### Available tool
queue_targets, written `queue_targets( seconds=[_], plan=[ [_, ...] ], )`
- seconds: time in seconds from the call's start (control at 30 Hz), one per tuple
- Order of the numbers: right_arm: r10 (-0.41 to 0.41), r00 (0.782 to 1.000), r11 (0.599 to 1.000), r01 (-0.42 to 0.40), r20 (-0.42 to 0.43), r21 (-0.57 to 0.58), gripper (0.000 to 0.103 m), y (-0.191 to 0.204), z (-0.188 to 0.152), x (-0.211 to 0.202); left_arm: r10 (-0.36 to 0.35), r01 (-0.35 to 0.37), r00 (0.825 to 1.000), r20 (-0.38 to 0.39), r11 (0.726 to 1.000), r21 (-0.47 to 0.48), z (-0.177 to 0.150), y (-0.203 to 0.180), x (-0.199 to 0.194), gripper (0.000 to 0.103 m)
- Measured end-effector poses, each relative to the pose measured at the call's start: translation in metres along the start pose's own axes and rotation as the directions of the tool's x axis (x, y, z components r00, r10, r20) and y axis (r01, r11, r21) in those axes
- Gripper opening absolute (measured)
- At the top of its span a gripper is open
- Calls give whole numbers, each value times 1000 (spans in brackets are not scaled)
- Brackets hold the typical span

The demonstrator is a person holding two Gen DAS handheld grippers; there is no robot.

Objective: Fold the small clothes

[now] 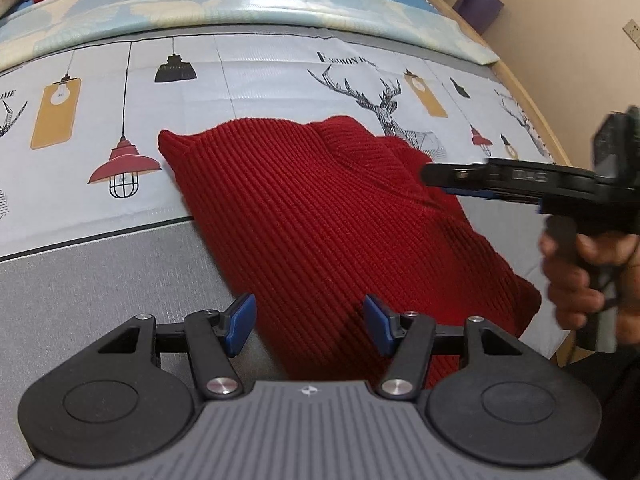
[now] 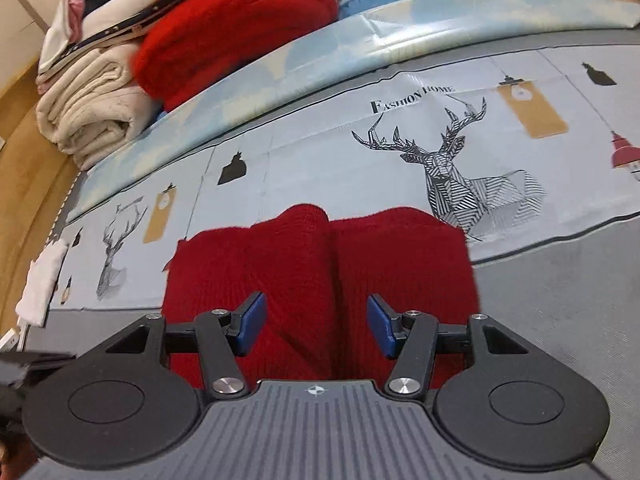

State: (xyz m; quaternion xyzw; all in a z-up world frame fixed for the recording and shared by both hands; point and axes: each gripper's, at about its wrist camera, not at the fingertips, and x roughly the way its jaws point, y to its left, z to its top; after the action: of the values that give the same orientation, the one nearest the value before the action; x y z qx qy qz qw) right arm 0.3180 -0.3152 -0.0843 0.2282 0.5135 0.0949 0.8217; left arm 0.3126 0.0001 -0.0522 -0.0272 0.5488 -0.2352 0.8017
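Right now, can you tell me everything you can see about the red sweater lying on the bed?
The red sweater is a thick ribbed knit, deep red all over. It lies flat on the printed sheet with lamps and deer, partly over the grey band. It is already folded: the right wrist view shows two flaps meeting along a crease down the middle. Both grippers hover open above it, and neither one grips the knit.

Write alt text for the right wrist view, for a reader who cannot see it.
A folded red knit sweater lies on a deer-and-lamp printed cloth, directly ahead of the open right gripper, whose blue-padded fingers hover above it without holding it. At upper left sits a stack of folded clothes, with red and cream pieces among them.
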Motion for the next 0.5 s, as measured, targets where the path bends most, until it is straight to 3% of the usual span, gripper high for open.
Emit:
queue_targets(
  seconds=[0.2, 0.3, 0.43, 0.5],
  plan=[
    [21, 993, 1000, -21, -119, 6, 60, 3, -2, 42, 21, -21, 1000, -1, 1000, 0, 1, 8, -2, 65],
    [7, 993, 998, -13, -115, -53, 59, 13, -6, 48, 23, -23, 1000, 7, 1000, -11, 0, 14, -6, 65],
    [13, 998, 996, -19, -67, -86, 24, 21, -8, 39, 22, -21, 999, 23, 999, -24, 0, 17, -13, 65],
    [36, 999, 995, -39, -31, -93, 21, 23, -6, 28, 24, -23, 999, 28, 999, -27, -2, 18, -16, 65]
  ],
)
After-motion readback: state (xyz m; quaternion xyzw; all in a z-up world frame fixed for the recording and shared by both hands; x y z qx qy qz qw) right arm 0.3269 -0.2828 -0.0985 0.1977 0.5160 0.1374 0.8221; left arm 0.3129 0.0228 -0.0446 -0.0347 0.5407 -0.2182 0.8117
